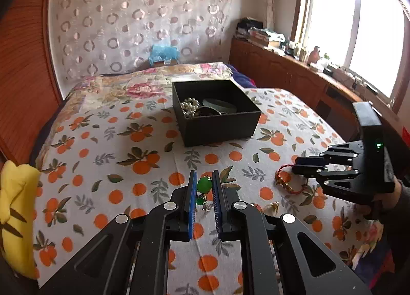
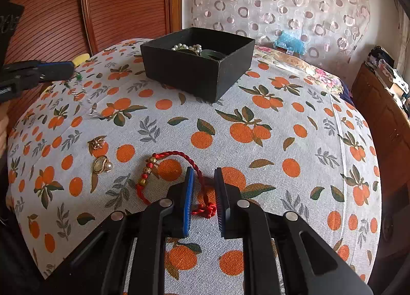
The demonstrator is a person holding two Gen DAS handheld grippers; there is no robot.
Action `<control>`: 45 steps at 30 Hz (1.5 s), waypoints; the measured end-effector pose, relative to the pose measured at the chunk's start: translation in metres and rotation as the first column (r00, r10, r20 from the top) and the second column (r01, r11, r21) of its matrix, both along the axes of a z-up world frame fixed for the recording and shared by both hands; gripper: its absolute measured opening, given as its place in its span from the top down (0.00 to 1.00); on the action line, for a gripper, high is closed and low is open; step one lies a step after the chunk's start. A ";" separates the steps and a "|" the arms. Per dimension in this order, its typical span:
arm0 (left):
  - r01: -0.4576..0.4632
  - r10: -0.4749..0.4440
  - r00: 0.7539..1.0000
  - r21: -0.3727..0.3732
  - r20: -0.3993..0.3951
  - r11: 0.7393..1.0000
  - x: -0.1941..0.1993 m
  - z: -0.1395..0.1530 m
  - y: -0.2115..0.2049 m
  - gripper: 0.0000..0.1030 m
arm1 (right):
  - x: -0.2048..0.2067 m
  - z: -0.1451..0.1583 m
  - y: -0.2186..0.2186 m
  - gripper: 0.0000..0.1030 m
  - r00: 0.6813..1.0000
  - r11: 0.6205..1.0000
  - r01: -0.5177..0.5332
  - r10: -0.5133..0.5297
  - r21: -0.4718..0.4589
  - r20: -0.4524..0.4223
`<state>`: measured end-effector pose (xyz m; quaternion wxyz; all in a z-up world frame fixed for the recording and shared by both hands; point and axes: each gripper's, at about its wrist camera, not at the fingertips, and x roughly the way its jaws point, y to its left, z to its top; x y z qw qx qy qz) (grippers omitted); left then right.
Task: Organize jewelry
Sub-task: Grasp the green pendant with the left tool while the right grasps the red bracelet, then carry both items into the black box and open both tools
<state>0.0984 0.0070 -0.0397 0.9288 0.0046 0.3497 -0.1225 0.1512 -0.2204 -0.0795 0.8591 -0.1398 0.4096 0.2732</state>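
Red braided cord bracelet (image 2: 176, 174) lies limp between your right gripper's (image 2: 203, 174) parted jaws, so pinch its knot, while your left gripper (image 1: 204, 179), jaws narrowly apart, seems to straddle the light green-stone pendant necklace (image 1: 204, 184).

One black box (image 2: 197, 69) sits on the cloth; inside it, one pearl strand (image 2: 185, 47) and perhaps two bangles. In front of the box: one red cord bracelet (image 2: 176, 179), one green-stone necklace (image 1: 204, 185), two gold brooches (image 2: 102, 164).
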 end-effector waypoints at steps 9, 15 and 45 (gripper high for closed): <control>-0.029 0.029 0.999 -0.001 0.029 1.000 -0.013 0.011 0.006 0.90 | 0.002 0.001 0.000 0.85 1.000 1.000 0.006 -0.006 0.002 -0.006; -0.039 0.039 0.998 -0.006 0.042 0.999 -0.016 0.013 0.008 0.90 | -0.001 0.005 0.006 0.97 1.000 1.000 0.006 -0.006 -0.022 0.001; -0.015 0.014 0.995 0.008 0.100 1.000 0.053 0.051 0.004 0.90 | 0.129 0.080 0.073 0.96 0.994 0.986 0.056 -0.069 0.158 0.080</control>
